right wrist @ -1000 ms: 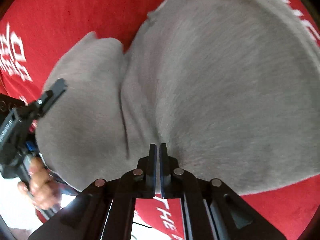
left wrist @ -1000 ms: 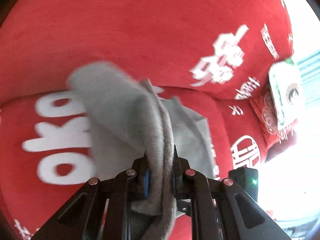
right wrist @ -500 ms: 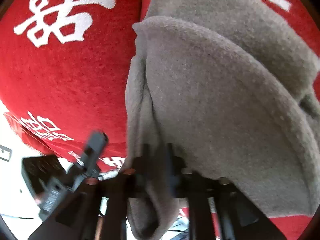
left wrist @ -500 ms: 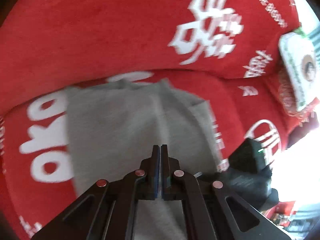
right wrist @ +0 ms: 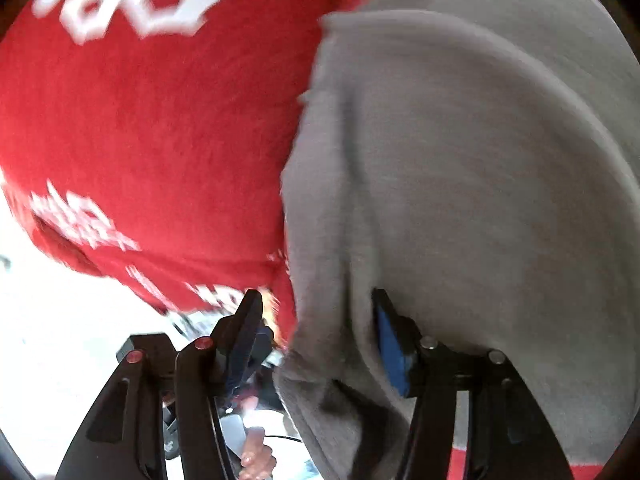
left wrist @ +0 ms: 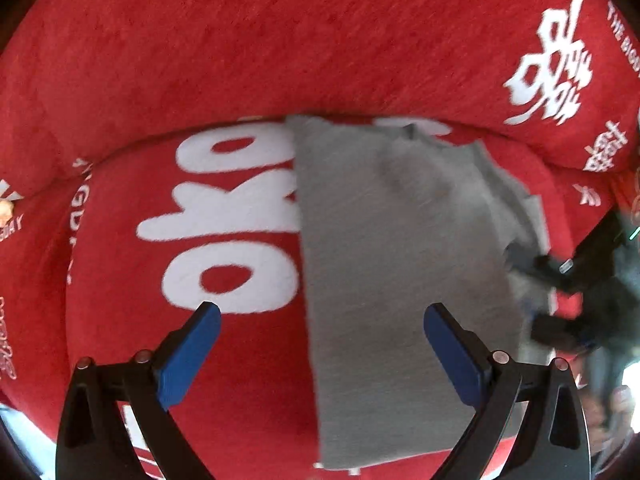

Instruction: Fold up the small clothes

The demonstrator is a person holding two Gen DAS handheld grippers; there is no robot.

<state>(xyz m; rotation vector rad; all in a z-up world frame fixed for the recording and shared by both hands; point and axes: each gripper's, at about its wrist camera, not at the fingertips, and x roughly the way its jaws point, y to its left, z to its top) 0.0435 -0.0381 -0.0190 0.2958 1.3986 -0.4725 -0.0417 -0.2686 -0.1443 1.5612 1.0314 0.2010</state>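
A small grey fleece garment (left wrist: 400, 260) lies spread on the red sofa seat, its straight left edge running down the middle of the left wrist view. My left gripper (left wrist: 322, 310) hovers over that edge pointing down; its jaws are opening and stand wide, blue pads (left wrist: 192, 348) clear of the cloth. My right gripper (right wrist: 316, 308) is at the garment's (right wrist: 480, 180) near corner; its jaws are opening, with a loose fold of grey cloth hanging between them, and the left finger stands clear of it. From the left wrist view the right gripper (left wrist: 556, 292) shows as a dark blur at the garment's right edge.
The red plush sofa cover (left wrist: 240, 60) with big white lettering (left wrist: 232, 240) fills both views; its backrest rises behind the seat. The seat's front edge (right wrist: 120, 248) drops to a bright floor. A person's hand (right wrist: 256, 456) shows below the right gripper.
The left gripper let go of the grey fold, shut empty, then opened wide and sank toward the seat. The garment dropped flat. The right gripper went from shut to parted around the cloth.
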